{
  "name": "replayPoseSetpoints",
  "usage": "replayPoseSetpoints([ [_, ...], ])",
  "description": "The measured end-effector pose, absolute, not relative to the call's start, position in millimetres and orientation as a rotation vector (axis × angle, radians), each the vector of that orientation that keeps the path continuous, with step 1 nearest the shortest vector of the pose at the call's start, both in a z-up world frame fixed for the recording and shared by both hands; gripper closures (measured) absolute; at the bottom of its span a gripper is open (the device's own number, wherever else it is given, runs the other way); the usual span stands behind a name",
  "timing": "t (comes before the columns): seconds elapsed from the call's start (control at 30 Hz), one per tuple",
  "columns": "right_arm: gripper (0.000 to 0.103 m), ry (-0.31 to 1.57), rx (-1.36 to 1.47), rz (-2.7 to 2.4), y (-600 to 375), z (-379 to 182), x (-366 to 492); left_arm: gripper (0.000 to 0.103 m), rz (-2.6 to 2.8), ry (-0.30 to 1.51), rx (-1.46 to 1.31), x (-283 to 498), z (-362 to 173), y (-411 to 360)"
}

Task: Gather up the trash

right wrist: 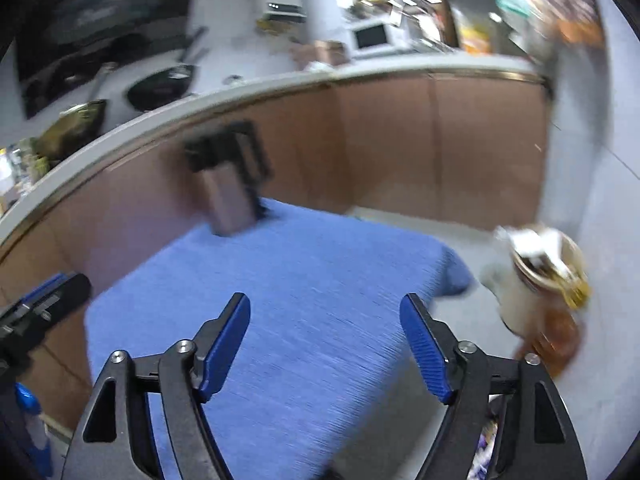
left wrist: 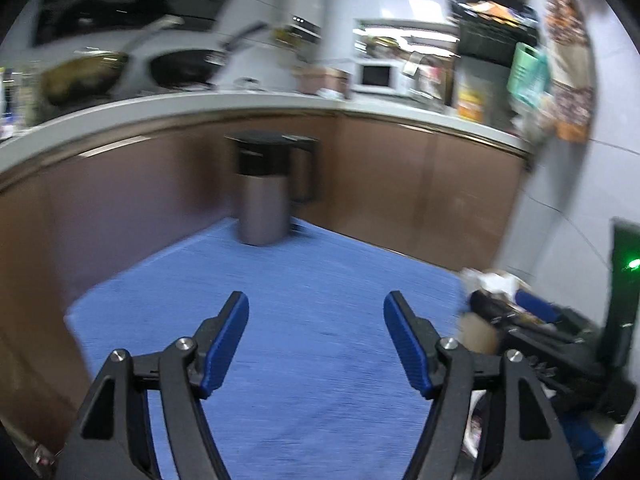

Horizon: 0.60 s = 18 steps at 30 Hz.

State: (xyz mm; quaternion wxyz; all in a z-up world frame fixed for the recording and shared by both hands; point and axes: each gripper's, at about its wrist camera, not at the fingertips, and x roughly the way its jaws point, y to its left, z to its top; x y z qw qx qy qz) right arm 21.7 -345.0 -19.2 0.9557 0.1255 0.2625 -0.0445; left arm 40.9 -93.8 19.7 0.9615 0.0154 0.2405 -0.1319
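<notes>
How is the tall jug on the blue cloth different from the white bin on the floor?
The grey jug stands on the blue cloth; the white bin sits on the floor beside the table. The jug is slim, with a black lid and handle; the bin is wider and round. The jug's top is closed; the bin is open, with trash showing inside. Both stand upright, and both look blurred.

Left gripper with 2 blue-padded fingers spread wide, empty, right gripper likewise parted, holding nothing
</notes>
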Motion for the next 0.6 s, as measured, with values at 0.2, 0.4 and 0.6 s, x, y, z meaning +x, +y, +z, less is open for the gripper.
replayPoseSetpoints([
  [0.2,0.016,0.458,0.193,0.020,-288.2,13.1,30.8,0.026,-0.072,0.410,0.004,26.3,36.5,-36.2],
  [0.4,0.002,0.408,0.144,0.054,-249.2,22.8,23.5,0.021,0.010,0.361,-0.014,6.0,46.2,-10.0],
  [0.6,0.000,0.391,0.146,0.037,-237.3,23.7,10.3,0.020,0.060,0.328,-0.014,-13.4,51.6,1.8],
])
